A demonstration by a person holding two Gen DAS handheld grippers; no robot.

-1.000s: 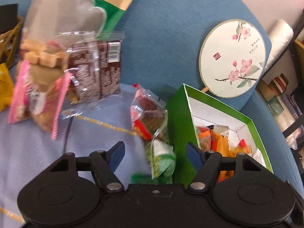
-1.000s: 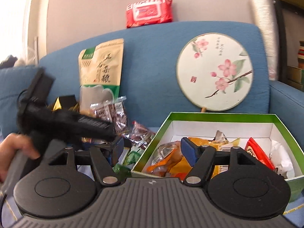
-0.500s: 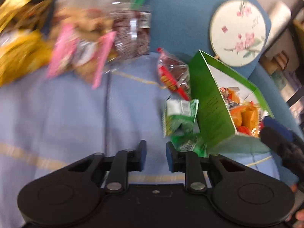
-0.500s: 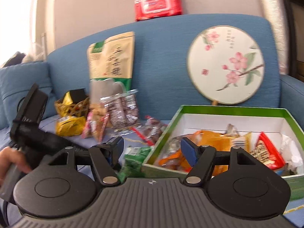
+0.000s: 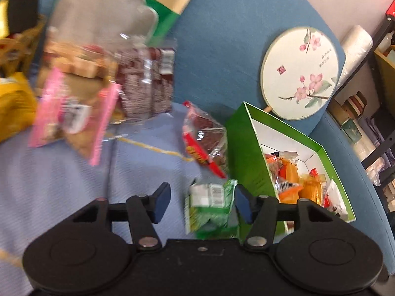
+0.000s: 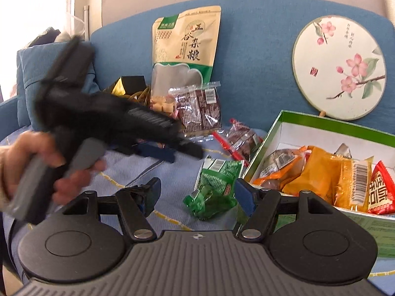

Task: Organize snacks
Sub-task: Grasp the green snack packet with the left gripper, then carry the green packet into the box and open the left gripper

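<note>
Left claw [image 5: 201, 203] just reopened around green packet [image 5: 209, 207]; only right view shows hand [image 6: 37, 162]

The open way is the bare blue cover [image 5: 61, 185] of the sofa seat, on the left and near side in the left wrist view. At the back a row of bags blocks it: the tall grain pouch [image 6: 185, 49], the brown packet bag [image 6: 200, 109] and the pink-edged bag [image 5: 71, 113]. On the right the green box [image 5: 249, 148] stands as a wall, and its inside is already part filled with snacks. The green snack packets [image 6: 214, 187] and the red-striped packet [image 5: 205, 140] lie just beside that wall. The left gripper [image 6: 170, 148] and the hand [image 6: 37, 162] take the left part in the right wrist view.
</note>
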